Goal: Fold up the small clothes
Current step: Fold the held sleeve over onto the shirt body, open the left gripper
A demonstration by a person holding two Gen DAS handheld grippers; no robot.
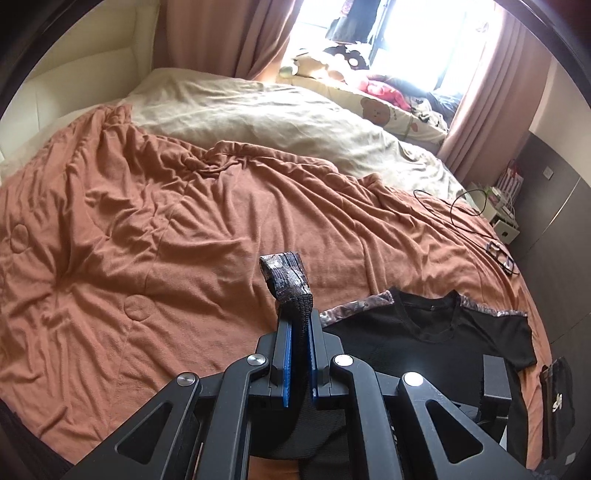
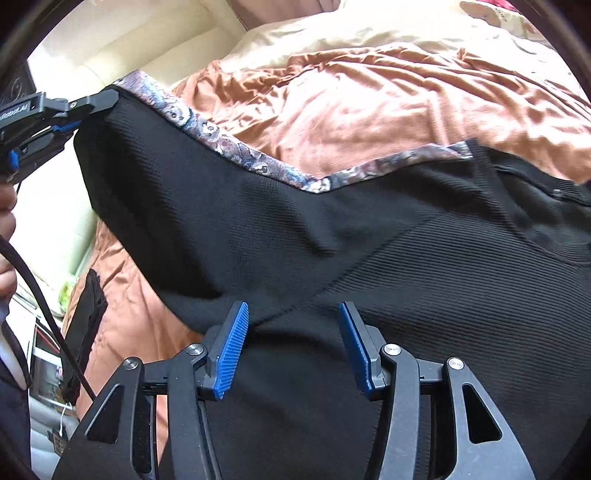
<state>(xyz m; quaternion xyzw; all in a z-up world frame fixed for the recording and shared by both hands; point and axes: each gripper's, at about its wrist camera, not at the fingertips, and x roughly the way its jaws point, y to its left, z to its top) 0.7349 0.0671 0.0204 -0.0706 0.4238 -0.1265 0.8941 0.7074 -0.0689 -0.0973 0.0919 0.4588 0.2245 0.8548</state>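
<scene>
One black shirt [image 2: 369,236] with a patterned trim is the only garment being handled, and two grippers work it. In the right wrist view, nearest the lens, the right gripper [image 2: 293,314] has its jaws spread wide, the two blue pads apart over the black knit, clamping nothing. Farther left in that view, the left gripper [image 2: 94,105] pinches the sleeve's patterned edge [image 2: 207,127], lifting that corner off the bed; part of a hand [image 2: 7,221] and a black cable [image 2: 40,314] show at the left border.

The left wrist view shows what the other cannot: its jaws are clenched on the sleeve end, the cuff [image 1: 286,271] standing up beyond the fingertips of the left gripper [image 1: 300,317]. Just beyond to the right, the shirt's body and V-neck lie flat on the one rust-orange blanket [image 1: 166,221]. Farther off lie one beige duvet [image 1: 258,114], a thin black wire [image 1: 454,206] near the bed's right edge, and two pink curtains [image 1: 484,85] framing a bright window [image 1: 406,33].
</scene>
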